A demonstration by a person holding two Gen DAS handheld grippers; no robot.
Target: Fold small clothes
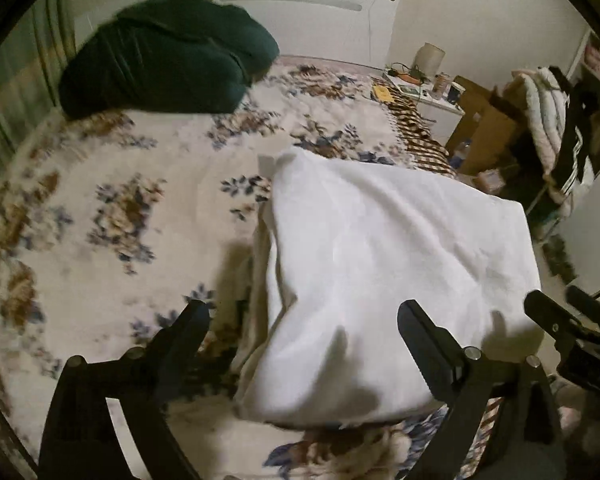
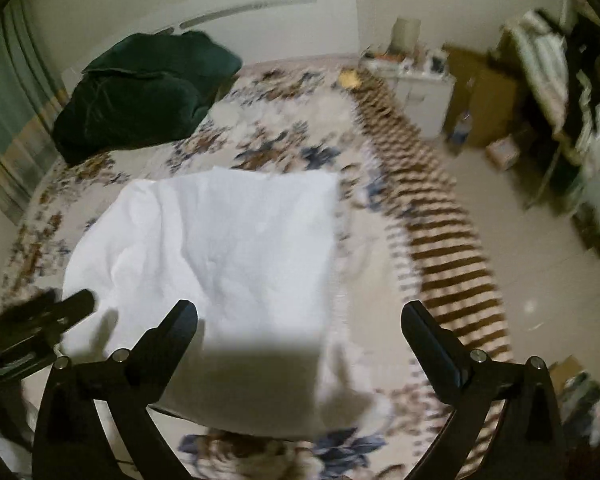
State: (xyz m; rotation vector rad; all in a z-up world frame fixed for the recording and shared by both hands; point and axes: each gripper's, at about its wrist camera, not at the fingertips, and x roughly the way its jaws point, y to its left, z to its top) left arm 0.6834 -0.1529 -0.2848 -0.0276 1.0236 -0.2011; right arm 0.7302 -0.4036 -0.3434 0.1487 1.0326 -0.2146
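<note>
A white folded garment (image 1: 380, 264) lies on the floral bedspread (image 1: 100, 208), near the bed's near edge. My left gripper (image 1: 304, 320) is open and empty, its fingers spread over the garment's near left part, above it. The right gripper's fingers (image 1: 548, 316) show at the garment's right corner in the left wrist view. In the right wrist view the garment (image 2: 228, 264) lies ahead, and my right gripper (image 2: 300, 320) is open and empty above its near right edge. The left gripper's fingers (image 2: 76, 304) show at its left edge.
A dark green garment pile (image 1: 168, 56) sits at the bed's far left by the white headboard (image 1: 308, 20). A striped blanket edge (image 2: 440, 240) runs along the bed's right side. A nightstand (image 1: 428, 92), cardboard boxes (image 1: 484, 128) and a laden clothes rack (image 1: 556, 120) stand on the right.
</note>
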